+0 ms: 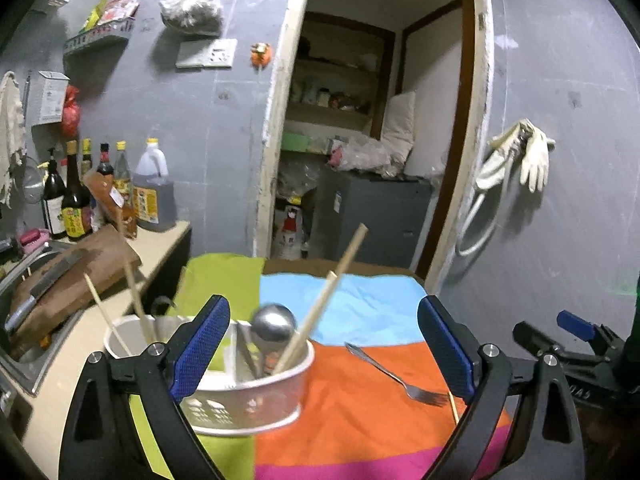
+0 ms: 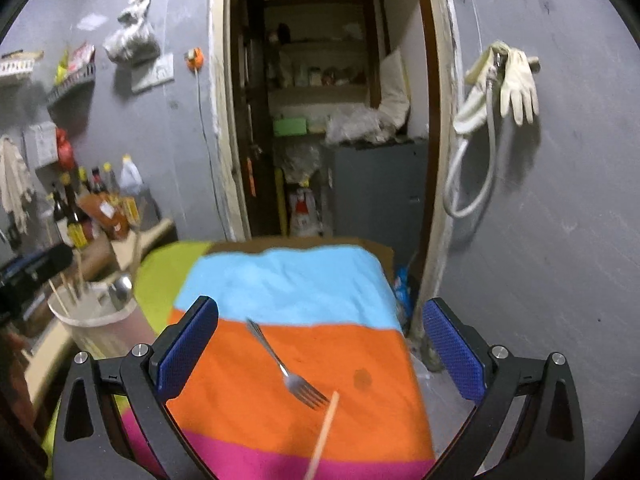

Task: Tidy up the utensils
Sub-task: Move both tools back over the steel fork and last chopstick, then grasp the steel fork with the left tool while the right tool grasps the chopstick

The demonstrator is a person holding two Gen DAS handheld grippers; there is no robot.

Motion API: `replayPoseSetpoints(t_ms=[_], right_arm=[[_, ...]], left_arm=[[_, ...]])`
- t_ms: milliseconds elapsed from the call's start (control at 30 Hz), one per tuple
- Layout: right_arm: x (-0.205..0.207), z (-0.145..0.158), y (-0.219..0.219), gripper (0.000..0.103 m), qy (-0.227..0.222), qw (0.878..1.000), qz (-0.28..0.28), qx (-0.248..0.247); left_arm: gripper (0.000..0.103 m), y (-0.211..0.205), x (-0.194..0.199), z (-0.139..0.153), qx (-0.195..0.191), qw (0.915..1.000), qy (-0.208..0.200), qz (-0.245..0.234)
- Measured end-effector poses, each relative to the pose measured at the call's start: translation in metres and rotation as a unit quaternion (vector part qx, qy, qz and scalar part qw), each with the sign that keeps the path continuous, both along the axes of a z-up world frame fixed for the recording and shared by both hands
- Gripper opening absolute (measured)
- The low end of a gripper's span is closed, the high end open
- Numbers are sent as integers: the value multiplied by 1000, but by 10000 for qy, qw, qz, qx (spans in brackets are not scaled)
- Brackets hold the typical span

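A white utensil holder (image 1: 256,396) stands on the striped cloth (image 1: 360,312), holding several wooden chopsticks (image 1: 320,304) and a steel ladle (image 1: 274,322). My left gripper (image 1: 322,350) hangs open just in front of it, nothing between its blue pads. A metal fork (image 2: 286,368) lies on the orange stripe, tines toward me, with a loose chopstick (image 2: 324,436) beside the tines. My right gripper (image 2: 320,352) is open above the fork, apart from it. The holder (image 2: 100,320) shows at the left of the right wrist view. The right gripper (image 1: 576,328) also shows at the left view's right edge.
A counter on the left carries a cutting board with a knife (image 1: 48,284), a sink (image 1: 24,360) and several bottles (image 1: 116,192). A doorway (image 2: 328,120) opens behind the table. Gloves and a hose (image 2: 504,80) hang on the grey wall to the right.
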State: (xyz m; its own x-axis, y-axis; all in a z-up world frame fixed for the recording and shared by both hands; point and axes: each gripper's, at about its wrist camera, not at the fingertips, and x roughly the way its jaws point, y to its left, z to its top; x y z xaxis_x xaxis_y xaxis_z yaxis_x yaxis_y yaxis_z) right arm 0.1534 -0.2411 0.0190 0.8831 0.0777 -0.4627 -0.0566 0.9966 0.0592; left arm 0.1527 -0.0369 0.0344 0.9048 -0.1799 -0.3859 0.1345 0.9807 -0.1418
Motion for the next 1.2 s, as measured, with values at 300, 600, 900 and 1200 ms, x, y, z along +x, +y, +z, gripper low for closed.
replayPoseSetpoints(t_ms=[300,600,900,1200], right_arm=[[5,-51,-23,103,912,9957,125,-49],[10,-108,-32,69,1945,9795,485,213],[10,-136,-20,47,2379,9675,849,134],[9,-133,-26,11,2419,9671,768,-158]], left_arm=[[92,-38,8,-36,238,9983,487,-213],[92,-65,21,-92,521,9882,1383,-412],[92,-86,37,-127,908,9761,1843,-713],[91,-112,56,-146,1291,9656,1871,-1260]])
